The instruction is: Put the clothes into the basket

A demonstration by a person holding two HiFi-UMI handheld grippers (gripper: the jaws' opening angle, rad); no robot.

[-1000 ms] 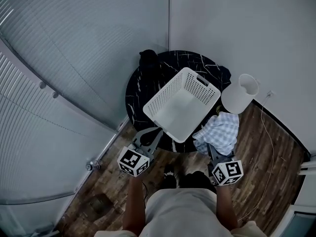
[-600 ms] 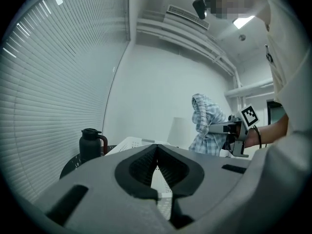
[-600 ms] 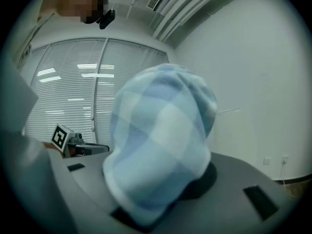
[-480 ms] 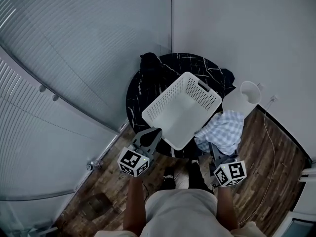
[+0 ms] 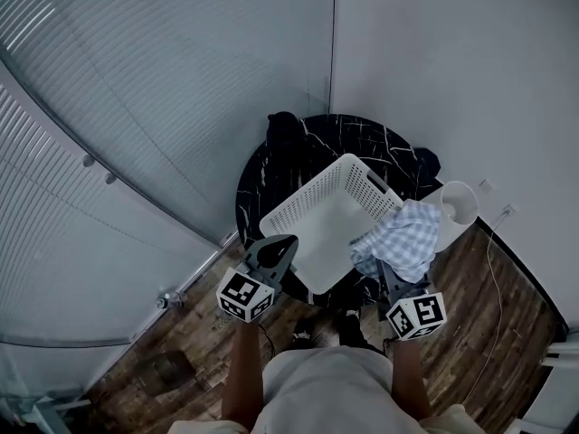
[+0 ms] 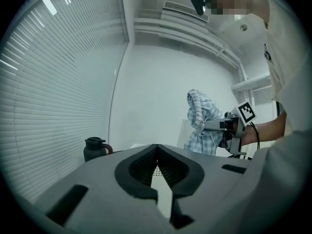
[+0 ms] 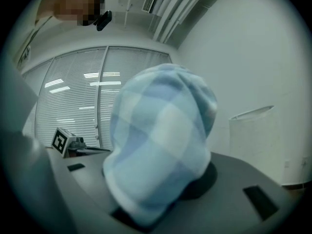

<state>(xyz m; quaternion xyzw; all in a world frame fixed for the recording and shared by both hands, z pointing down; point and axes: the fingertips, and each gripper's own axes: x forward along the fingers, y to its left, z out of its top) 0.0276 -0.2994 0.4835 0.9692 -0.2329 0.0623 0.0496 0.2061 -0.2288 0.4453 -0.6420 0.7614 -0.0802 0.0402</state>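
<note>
Basket [image 5: 304, 204]: checked cloth [image 5: 403, 239] (right claw [image 5: 387, 274] clamps it) apparently over rim; left claw [image 5: 286, 242] closed, empty.

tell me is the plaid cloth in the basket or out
Out. The right tongs hold the cloth bunched in the air by the basket's right rim; no clothes show inside.

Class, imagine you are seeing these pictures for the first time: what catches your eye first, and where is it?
The blue checked cloth bunched in the right claw stands out, at the right edge of the white basket. The empty basket sits bright on the round black marble table, with the shut, empty left claw at its near corner.
</note>
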